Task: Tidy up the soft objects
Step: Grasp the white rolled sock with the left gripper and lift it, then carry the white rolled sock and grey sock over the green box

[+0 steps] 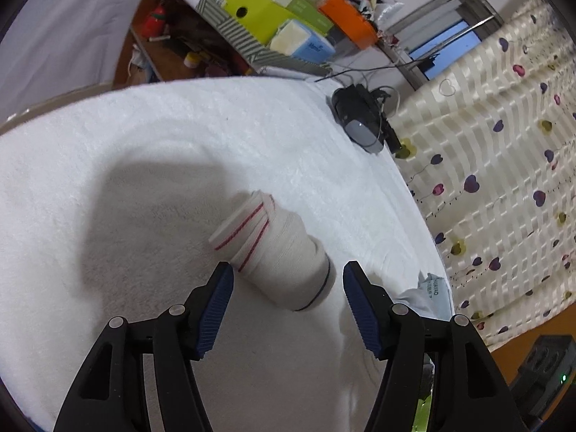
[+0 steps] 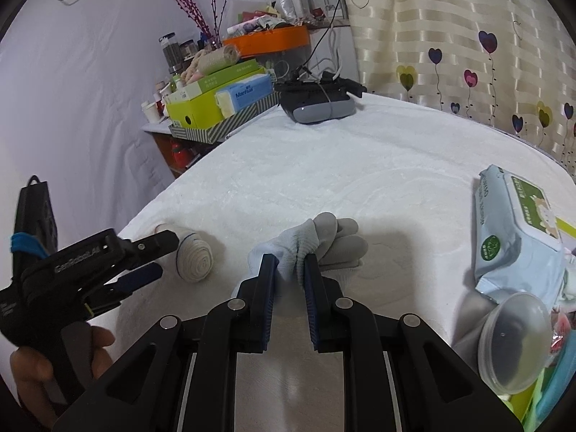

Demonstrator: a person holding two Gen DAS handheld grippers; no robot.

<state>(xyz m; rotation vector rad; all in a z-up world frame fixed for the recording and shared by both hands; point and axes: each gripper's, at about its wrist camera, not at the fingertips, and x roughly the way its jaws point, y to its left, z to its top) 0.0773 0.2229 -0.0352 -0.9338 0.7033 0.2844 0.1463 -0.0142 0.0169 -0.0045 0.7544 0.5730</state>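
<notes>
Legible writing: "Manhua" on the blue tissue pack [image 2: 248,94] lying in the striped tray [image 2: 230,125]. The left hand-held gripper [image 1: 288,277] stands spread wide — the rolled sock [image 1: 277,252] lies between its tips on the white counter [image 2: 360,165]. The right hand-held gripper [image 2: 291,264] pinches the grey glove [image 2: 324,241]. Wet-wipes pack [image 2: 514,230] to the right.
</notes>
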